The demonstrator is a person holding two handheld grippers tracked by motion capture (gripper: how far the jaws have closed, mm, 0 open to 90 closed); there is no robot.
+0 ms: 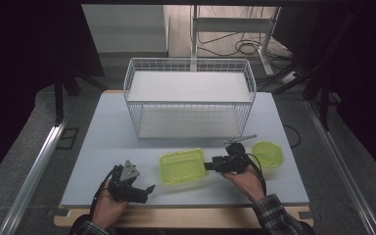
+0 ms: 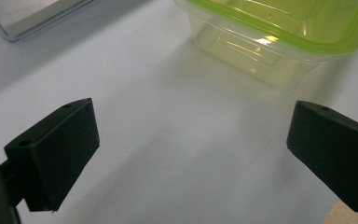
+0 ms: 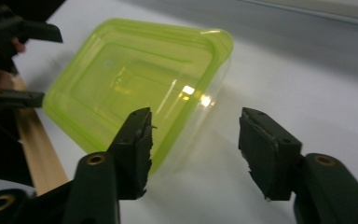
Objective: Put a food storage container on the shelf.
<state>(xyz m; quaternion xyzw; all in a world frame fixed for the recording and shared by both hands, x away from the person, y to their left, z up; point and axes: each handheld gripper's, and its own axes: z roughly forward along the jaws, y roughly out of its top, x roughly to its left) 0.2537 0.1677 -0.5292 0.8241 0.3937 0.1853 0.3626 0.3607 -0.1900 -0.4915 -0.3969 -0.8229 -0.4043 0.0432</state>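
While the rectangular green container (image 1: 183, 166) sits lid-on between our two tongs, neither one grips it. Our right gripper (image 1: 206, 166) points at the container's right end, jaws apart and bare; in the right gripper view one jaw overlaps the near corner of the container (image 3: 140, 88), the other stands off over bare table, so we read no pinch yet. Our left gripper (image 1: 149, 188) rests just off the container's near-left corner, jaws wide apart, nothing between them; from the left gripper view the container (image 2: 279, 42) is ahead and to one side.

Why this layout: we judge the right tong is lined up to take the short end wall or lid rim, with the left parked close as a brace.

A round green container (image 1: 268, 153) lies just behind our right hand, so pulling back that way is tight. The wire basket (image 1: 188, 95) stands well beyond both tongs, with free table (image 1: 107, 142) between it and the container. Near side: the table's front edge is close under the left gripper, little room there. Open room is mainly ahead of the tongs, toward the basket.
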